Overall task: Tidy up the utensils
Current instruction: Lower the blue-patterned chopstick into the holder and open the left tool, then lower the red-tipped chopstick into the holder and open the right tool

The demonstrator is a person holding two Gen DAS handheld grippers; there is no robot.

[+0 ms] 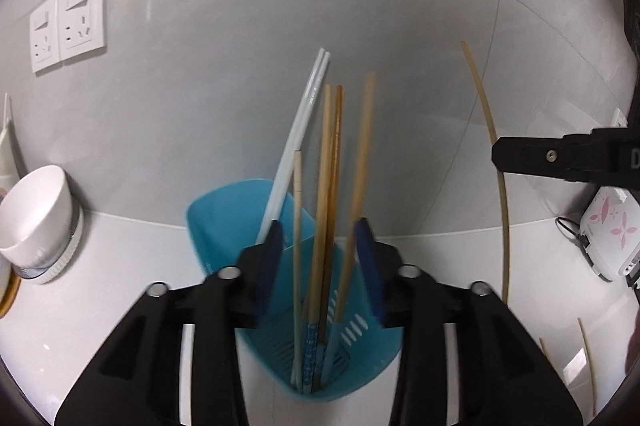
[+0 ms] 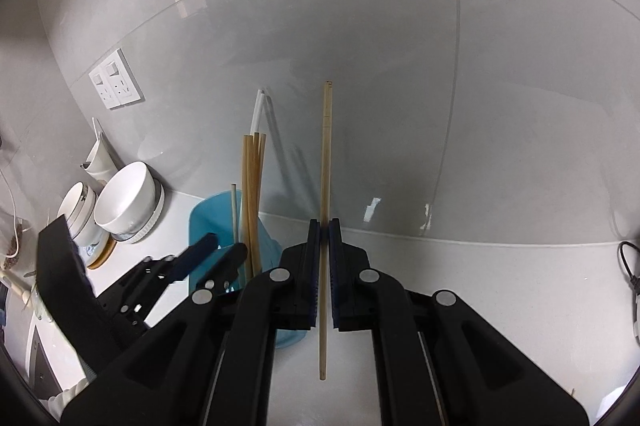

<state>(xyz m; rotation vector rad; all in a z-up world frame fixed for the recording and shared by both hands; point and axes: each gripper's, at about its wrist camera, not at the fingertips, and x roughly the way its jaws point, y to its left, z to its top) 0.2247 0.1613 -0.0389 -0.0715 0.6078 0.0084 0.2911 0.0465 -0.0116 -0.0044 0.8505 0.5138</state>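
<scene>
While the right gripper (image 2: pixel 324 226) clamps a single wooden chopstick (image 2: pixel 326 162) upright above the white counter (image 2: pixel 480 286), the left gripper (image 1: pixel 320 230) stands with its jaws spread wide, gripping nothing, around the top of the blue utensil holder (image 1: pixel 224 210). Inside that holder lean wooden chopsticks (image 1: pixel 328 186) and a white pair (image 1: pixel 298 130). Left of it sits a white bowl (image 1: pixel 38 214).

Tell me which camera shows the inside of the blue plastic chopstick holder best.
The left wrist view: it looks down into the blue plastic chopstick holder, showing its slotted bottom. The right wrist view shows only its rim and side, partly hidden behind both grippers.
</scene>
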